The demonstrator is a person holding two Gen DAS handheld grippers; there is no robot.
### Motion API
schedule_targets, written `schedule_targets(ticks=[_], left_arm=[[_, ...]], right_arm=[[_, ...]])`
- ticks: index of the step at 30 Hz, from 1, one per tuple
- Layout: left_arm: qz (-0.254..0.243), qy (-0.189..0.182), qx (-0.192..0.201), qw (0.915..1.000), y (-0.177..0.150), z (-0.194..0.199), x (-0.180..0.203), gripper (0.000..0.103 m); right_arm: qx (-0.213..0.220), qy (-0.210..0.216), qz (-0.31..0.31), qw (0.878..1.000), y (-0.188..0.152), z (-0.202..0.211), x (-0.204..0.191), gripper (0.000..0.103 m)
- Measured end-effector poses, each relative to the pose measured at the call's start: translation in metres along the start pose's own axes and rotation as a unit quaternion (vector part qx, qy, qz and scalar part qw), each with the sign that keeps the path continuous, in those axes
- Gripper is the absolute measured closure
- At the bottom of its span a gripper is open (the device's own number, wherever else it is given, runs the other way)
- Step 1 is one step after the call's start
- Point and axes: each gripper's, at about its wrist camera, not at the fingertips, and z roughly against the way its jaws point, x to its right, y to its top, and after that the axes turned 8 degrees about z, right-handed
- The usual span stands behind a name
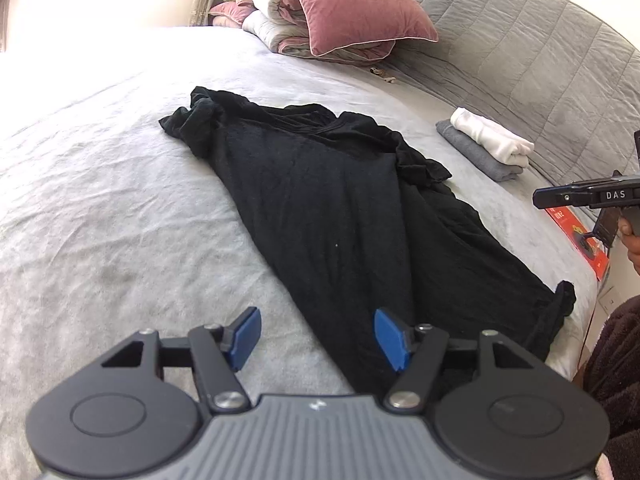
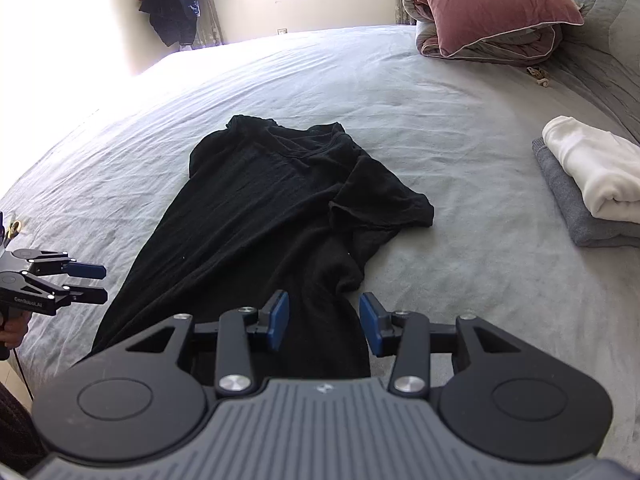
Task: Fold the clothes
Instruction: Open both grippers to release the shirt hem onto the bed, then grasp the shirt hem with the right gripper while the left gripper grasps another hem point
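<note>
Bare grey bed sheet (image 2: 420, 92) lies open left of the black garment (image 2: 260, 216); folded white-and-grey clothes stack (image 2: 588, 184) blocks its right.

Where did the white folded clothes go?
The white folded garment sits on top of a folded grey garment, on the bed to the right of the black shirt, near the grey quilted headboard.

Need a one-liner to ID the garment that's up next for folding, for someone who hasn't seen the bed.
Start at the grey bed with the pink pillow at its head. The black shirt lies spread out lengthwise mid-bed, its hem toward both open grippers, the left gripper and right gripper. It's the only dark, unfolded piece; the white garment and grey garment are stacked folded at the side.
</note>
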Motion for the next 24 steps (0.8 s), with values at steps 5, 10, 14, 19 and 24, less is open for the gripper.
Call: schedule_targets(ticks=[5,10,14,19,24], left_arm=[[0.026,0.024,0.008,0.9993,0.015,-0.017,-0.003,0.032],[0.062,0.042,0.024,0.9969,0.030,-0.032,-0.010,0.032],[0.089,0.067,0.050,0.9925,0.049,-0.039,-0.020,0.032],[0.166,0.090,0.079,0.9789,0.068,-0.049,-0.042,0.032],[0.195,0.119,0.087,0.9696,0.083,-0.064,-0.056,0.032]], right_arm=[[0.014,-0.003,0.006,1.000,0.020,-0.014,-0.003,0.050],[0.021,-0.006,-0.005,1.000,0.030,-0.032,0.004,0.047],[0.035,-0.001,-0.029,0.999,0.029,-0.050,0.012,0.047],[0.043,-0.009,-0.009,0.999,0.030,-0.071,0.014,0.047],[0.051,-0.011,0.002,0.999,0.034,-0.090,0.021,0.047]])
